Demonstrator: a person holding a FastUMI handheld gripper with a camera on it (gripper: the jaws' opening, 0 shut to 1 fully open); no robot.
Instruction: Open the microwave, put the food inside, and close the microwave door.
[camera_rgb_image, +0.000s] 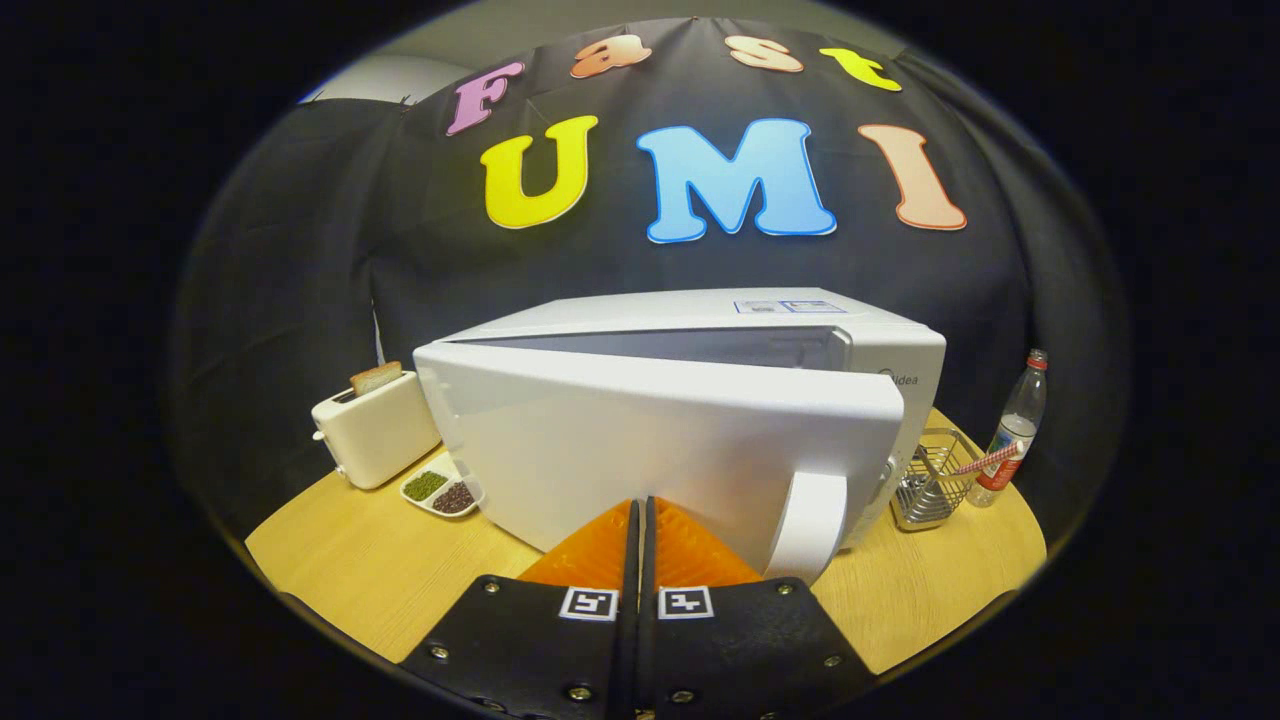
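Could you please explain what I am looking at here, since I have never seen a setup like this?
There is no robot arm: a person holds a two-finger gripper by hand, and a wide-angle camera rides on it, looking forward along its fingers. The fingers are pressed together with nothing between them, their tips at the door of a white microwave. That door stands ajar, with its handle just right of the fingers. Everything sits on a wooden table. Left of the microwave are a toaster with a bread slice in it and a small two-part dish. Right of it are a wire basket and a bottle.
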